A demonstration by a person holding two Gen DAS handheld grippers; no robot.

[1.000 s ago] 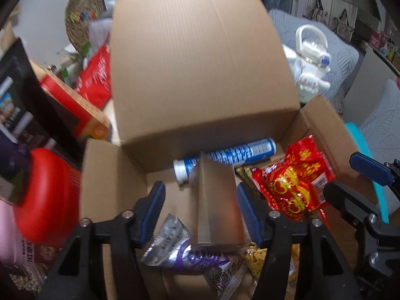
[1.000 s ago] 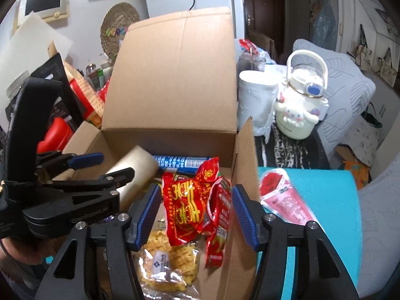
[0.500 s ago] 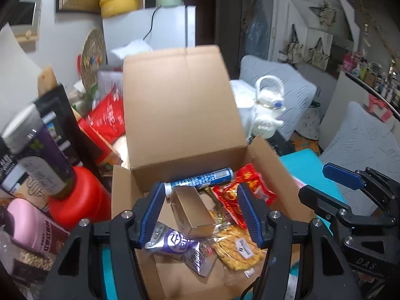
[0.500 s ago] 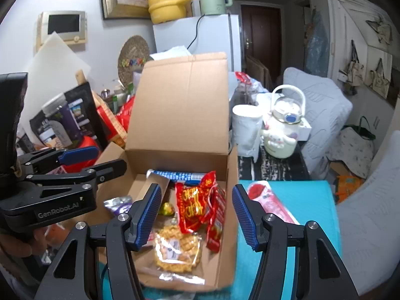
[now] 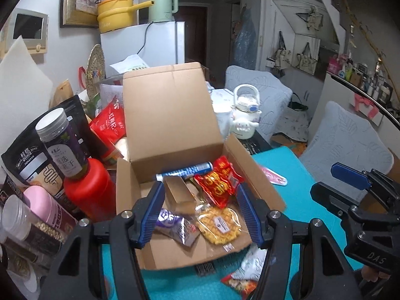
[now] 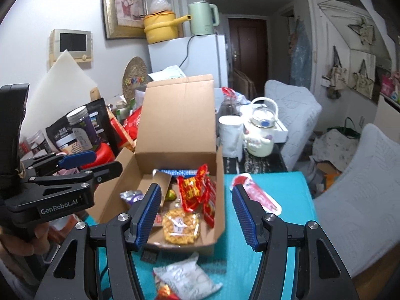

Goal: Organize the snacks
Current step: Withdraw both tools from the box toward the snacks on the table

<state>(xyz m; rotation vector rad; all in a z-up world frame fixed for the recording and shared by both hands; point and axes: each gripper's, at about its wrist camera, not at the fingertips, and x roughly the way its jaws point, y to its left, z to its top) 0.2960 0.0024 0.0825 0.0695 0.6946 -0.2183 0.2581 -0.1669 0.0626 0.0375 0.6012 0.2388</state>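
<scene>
Only right wrist view shows "GenRobot.AI" on left gripper (image 6: 77,158); left view reads "DAS", possibly cropped, on right gripper (image 5: 350,175). Both grippers' fingers parted, empty, above cardboard box (image 5: 175,115).

**Snacks in an open box**

The cardboard box (image 5: 172,115) sits on teal, lid upright. Inside lie a red packet (image 5: 218,183), blue tube (image 5: 186,170), yellow waffle pack (image 5: 220,225) and purple wrapper (image 5: 175,223). A white-red bag (image 6: 186,278) lies outside, in front.

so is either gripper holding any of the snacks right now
Nothing is held. The left gripper and right gripper both hang open and empty above the cardboard box.
</scene>
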